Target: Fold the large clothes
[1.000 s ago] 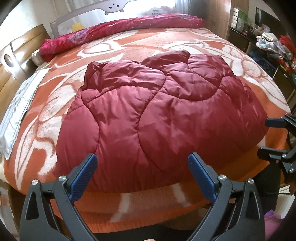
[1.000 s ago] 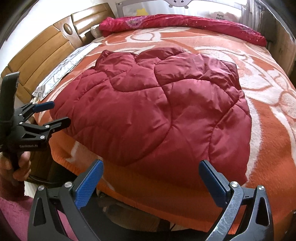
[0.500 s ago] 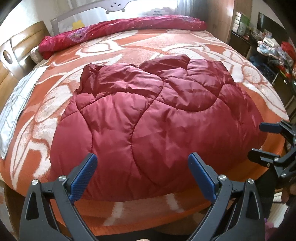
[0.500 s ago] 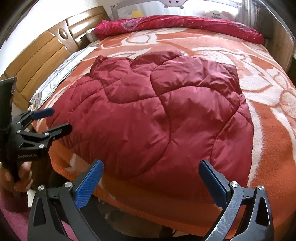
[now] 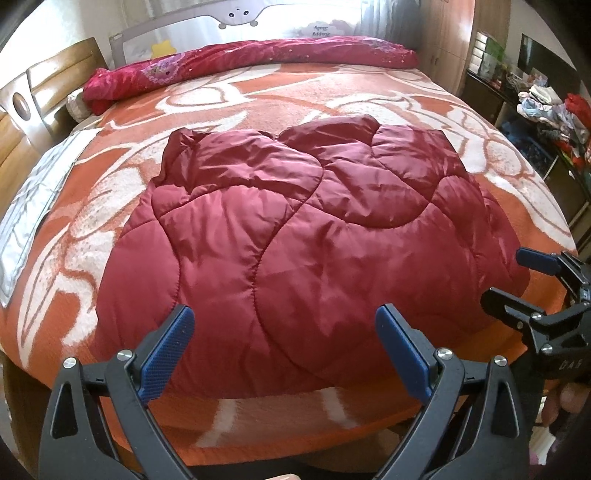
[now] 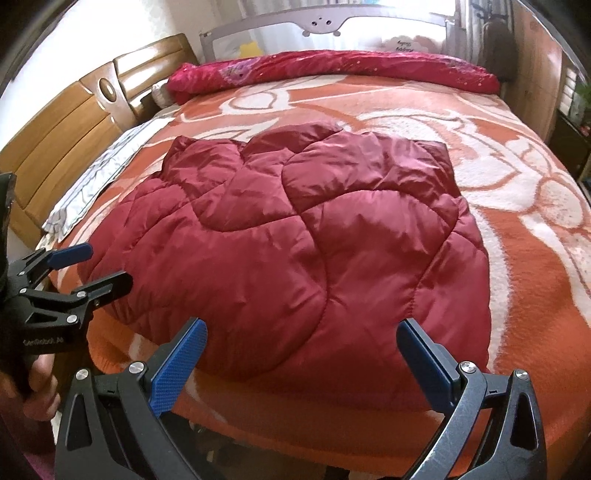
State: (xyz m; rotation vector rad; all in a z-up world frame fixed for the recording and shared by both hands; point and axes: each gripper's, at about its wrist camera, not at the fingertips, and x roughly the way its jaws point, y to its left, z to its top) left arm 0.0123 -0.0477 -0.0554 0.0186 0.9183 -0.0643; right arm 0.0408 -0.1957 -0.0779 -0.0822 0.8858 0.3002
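Open blanket [image 5: 369, 96] surrounds the jacket [image 5: 295, 229]; rolled quilt [image 5: 258, 59] blocks the far edge.

quilted maroon padded garment [image 5: 295, 251] | puffy; spread flat | near bed's front edge

light: bright daylight from the window [image 5: 295, 22] behind the bed, blown out to white there | glare: soft sheen on my red quilt [image 5: 295, 236] | shadows: faint, in the quilt's creases | lens: strong fisheye bend, black corners | focus: sharp in the middle, my tongs' fingers [image 6: 177, 362] crisp, edges a little soft
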